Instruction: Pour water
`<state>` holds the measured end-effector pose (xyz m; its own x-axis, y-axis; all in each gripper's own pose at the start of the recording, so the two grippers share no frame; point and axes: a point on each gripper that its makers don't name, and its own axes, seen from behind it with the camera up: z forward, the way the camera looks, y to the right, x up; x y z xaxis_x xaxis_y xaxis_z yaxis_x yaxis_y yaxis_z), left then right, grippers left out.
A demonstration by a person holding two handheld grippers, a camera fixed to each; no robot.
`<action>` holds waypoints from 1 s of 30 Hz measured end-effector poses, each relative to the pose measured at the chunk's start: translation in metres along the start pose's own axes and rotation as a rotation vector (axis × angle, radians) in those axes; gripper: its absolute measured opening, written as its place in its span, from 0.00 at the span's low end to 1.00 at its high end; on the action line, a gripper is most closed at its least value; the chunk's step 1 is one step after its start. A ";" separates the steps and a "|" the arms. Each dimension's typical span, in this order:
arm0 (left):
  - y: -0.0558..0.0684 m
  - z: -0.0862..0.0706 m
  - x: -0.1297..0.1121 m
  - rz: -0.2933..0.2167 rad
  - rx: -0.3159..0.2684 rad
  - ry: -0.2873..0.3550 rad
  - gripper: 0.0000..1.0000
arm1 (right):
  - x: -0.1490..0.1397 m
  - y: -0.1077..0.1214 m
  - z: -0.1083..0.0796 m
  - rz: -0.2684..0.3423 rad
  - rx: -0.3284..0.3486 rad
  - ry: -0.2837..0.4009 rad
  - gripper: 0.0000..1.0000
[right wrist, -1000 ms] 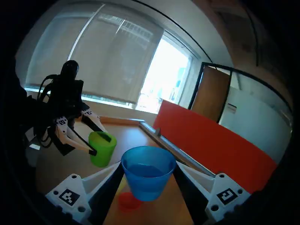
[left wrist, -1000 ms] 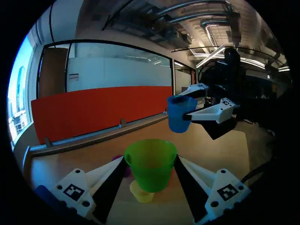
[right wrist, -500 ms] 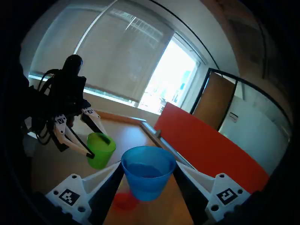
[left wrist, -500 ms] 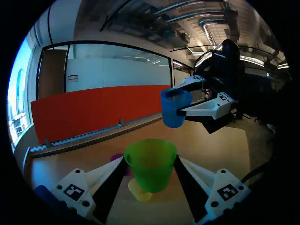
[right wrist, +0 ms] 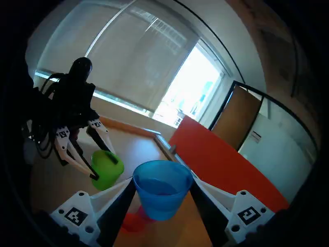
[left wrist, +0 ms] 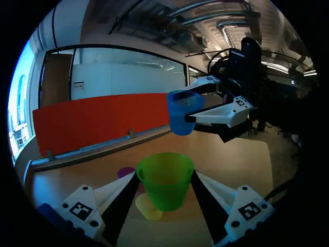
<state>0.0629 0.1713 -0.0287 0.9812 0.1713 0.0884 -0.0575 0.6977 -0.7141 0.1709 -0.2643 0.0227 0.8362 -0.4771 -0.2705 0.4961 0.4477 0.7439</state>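
The left gripper (left wrist: 164, 178) is clamped on a green translucent plastic cup (left wrist: 165, 187), tapered and thin-walled, held upright and, as far as its walls show, empty. The right gripper (right wrist: 163, 181) pinches a blue translucent plastic cup (right wrist: 162, 199) of the same tapered shape, also upright, with water (right wrist: 158, 190) lying level inside. In the left gripper view the blue cup hangs above and beyond the green one, apart from it, so I judge the pour not yet begun; tipping it over the green rim is what remains. Below, a small yellow plastic cup (left wrist: 147, 207) and a purple cup (left wrist: 124, 171) sit on the smooth pale wooden tabletop (left wrist: 238, 156). Farther off runs a matte red partition panel (left wrist: 103, 119).
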 end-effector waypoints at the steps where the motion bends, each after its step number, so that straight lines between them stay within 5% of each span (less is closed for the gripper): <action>1: 0.001 0.000 0.000 0.001 0.000 0.000 0.87 | 0.001 0.000 0.001 -0.006 0.000 0.000 0.91; 30: 0.016 0.006 -0.003 -0.002 -0.029 0.004 0.86 | 0.018 0.001 0.010 -0.155 0.005 -0.001 0.91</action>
<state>0.0583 0.1862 -0.0365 0.9821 0.1668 0.0870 -0.0500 0.6773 -0.7340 0.1842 -0.2798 0.0250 0.7495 -0.5407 -0.3820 0.6181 0.3648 0.6963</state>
